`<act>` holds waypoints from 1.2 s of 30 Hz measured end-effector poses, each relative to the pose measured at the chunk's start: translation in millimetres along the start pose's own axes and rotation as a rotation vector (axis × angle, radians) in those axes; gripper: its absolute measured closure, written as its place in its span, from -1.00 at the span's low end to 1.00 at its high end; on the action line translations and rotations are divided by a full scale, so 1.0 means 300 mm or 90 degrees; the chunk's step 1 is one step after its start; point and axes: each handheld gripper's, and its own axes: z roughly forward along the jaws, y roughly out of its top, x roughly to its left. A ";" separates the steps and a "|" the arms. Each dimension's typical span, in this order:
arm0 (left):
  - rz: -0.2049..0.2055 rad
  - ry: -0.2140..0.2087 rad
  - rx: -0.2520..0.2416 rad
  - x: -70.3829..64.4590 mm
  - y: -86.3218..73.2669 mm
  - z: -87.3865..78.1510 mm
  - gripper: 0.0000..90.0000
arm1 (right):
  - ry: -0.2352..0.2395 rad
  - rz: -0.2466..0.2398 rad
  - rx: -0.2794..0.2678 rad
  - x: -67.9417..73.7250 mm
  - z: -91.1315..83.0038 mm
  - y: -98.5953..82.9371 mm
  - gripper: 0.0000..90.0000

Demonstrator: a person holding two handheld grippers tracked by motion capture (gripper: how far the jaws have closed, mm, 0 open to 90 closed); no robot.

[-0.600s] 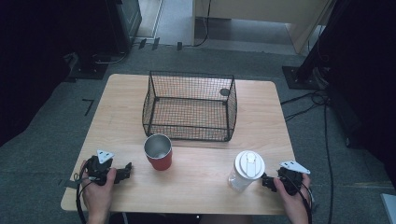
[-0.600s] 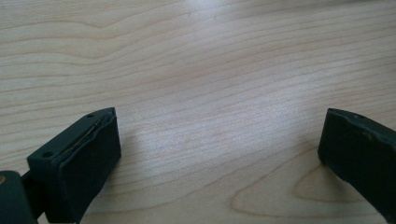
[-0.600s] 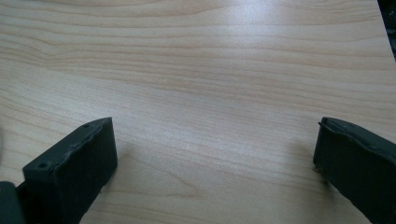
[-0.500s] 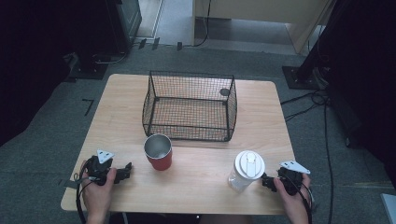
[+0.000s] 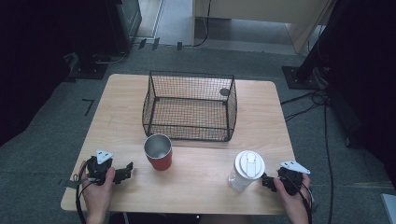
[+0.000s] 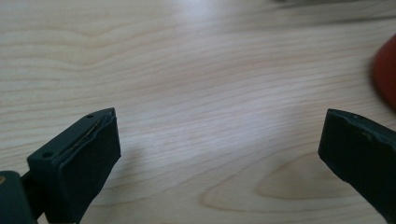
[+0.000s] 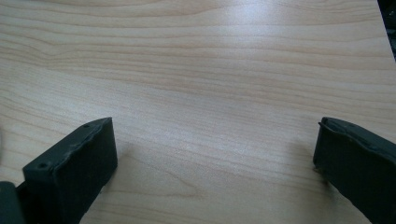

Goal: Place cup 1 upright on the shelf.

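One wire basket (image 5: 189, 106), one red cup (image 5: 158, 152), one lidded bottle (image 5: 246, 170), two grippers.

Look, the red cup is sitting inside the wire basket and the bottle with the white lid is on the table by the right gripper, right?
Not quite. The high view shows the red cup standing on the table in front of the wire basket, not inside it. The bottle with the white lid does stand on the table by the right gripper.

Red cup (image 6: 385, 74) blurred, cut off by right edge.
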 end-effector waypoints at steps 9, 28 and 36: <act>0.022 -0.042 -0.050 -0.110 0.027 -0.096 -1.00 | 0.000 0.000 0.000 0.000 0.000 0.000 -1.00; 0.052 -0.102 -0.058 -0.307 0.133 -0.103 -1.00 | 0.000 0.000 0.000 0.000 0.000 0.000 -1.00; 0.062 -0.098 -0.054 -0.348 0.169 -0.085 -1.00 | 0.000 -0.001 0.000 0.000 0.000 0.000 -1.00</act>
